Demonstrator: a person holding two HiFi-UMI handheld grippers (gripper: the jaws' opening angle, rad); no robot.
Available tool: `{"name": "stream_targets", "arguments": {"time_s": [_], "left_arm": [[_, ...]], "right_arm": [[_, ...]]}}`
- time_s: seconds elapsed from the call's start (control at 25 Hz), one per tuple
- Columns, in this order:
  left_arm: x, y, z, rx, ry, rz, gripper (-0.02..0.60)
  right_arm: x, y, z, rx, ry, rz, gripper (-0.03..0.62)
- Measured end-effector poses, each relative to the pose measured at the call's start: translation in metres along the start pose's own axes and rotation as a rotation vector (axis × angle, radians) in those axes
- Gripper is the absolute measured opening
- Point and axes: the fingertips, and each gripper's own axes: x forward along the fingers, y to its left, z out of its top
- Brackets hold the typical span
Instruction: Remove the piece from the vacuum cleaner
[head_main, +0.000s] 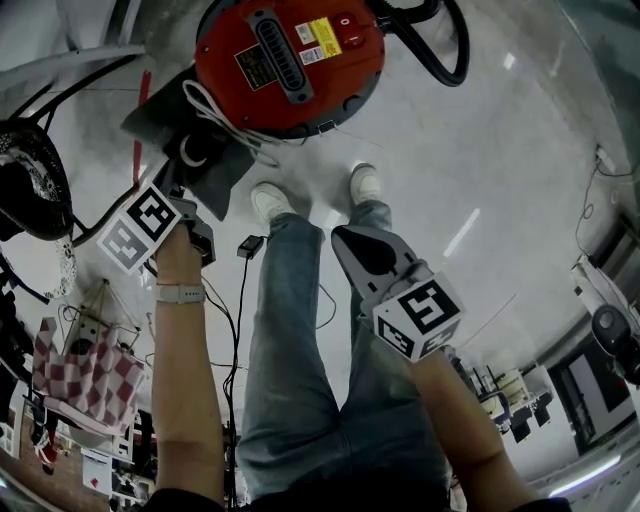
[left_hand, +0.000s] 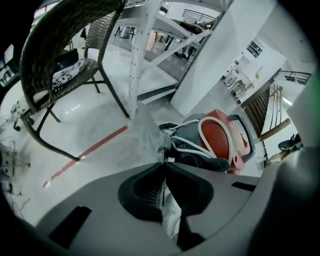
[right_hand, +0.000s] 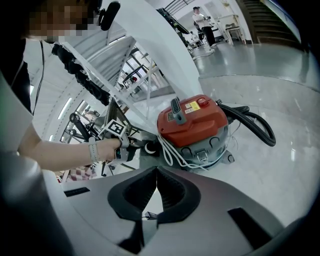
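Left tongs (left_hand: 163, 165): closed together on a thin, crinkled edge of the grey dust bag (left_hand: 150, 132), which is pinched between the pads.
Right tongs (right_hand: 156, 171): closed tip to tip, with nothing held between them; they are held above the floor (head_main: 480, 150), well apart from the vacuum cleaner (right_hand: 192, 122).
Dust bag: seen in the head view as a dark grey sheet (head_main: 180, 130) with a white ring on it, held up just beside the red canister. Whether it touches the canister cannot be told.
Vacuum cleaner: stood upright on the floor in front of the person's shoes, with a red top and a grey base.
Hose (right_hand: 255, 125): a black loop lies on the side away from the bag.
Cord (right_hand: 167, 150): white loops are hung down the canister's side next to the bag.
Background: a wicker chair (left_hand: 55, 55) and a red floor line (left_hand: 85, 152) are seen behind the bag.
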Motion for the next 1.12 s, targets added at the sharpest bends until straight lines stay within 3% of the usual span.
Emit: {"name": "stream_targets", "arguments": {"time_s": [0.72, 1.12], "left_arm": [[0.004, 0.017, -0.009, -0.199, 0.005, -0.024, 0.041], [0.009, 0.041, -0.014, -0.165, -0.013, 0.05, 0.035]], "right_arm": [[0.007, 0.005, -0.004, 0.002, 0.006, 0.004, 0.028], [0.006, 0.006, -0.011, 0.0, 0.012, 0.004, 0.028]]}}
